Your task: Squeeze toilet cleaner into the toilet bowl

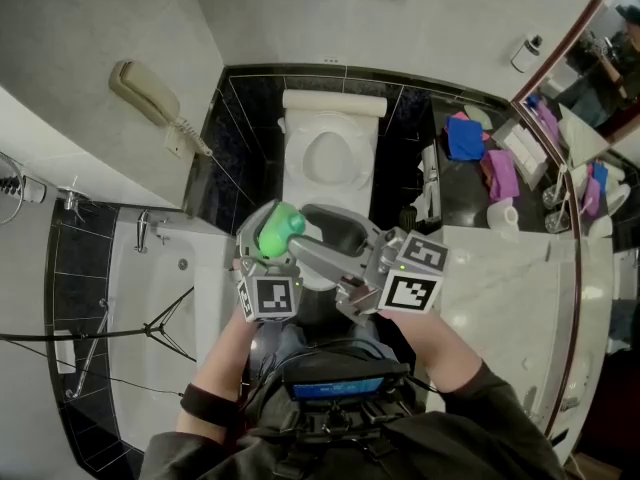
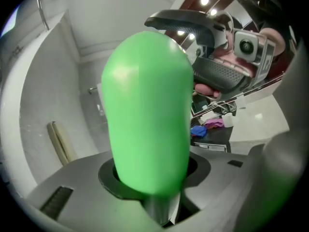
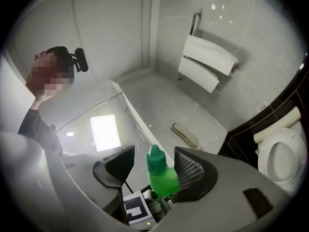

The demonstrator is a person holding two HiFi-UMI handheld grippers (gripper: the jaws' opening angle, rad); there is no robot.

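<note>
Holding both grippers close together in front of the body, the person stands facing the toilet (image 1: 330,158); the two forearms come up from the bottom of the head view and converge.

Left hand (image 1: 232,340): black band on the wrist. The left gripper (image 1: 268,256) sits just ahead of it, marker cube turned up to the head camera. Jaws closed on the green cleaner bottle (image 1: 279,229), gripping its lower end. In the left gripper view the bottle fills the middle of the frame and rises straight out from between the jaws.

Right hand (image 1: 440,346): dark sleeve, gripper angled up and to the left in the head view so that its tips reach toward the bottle. The right gripper (image 3: 152,159) stands wide open. In its own view the bottle's capped top stands between the two pads, cap up. The bottle's shoulder lies against or just beside the meshed pad on the right of that view; I cannot tell which. There is a clear gap to the other pad, so there is no squeeze from this side.

Bottle location: in the air, between the two grippers. In the head view it overlaps the near front edge of the toilet.

Surroundings: bathtub (image 1: 150,288) to the left, dark counter (image 1: 470,183) with a blue cloth (image 1: 464,138) to the right.
</note>
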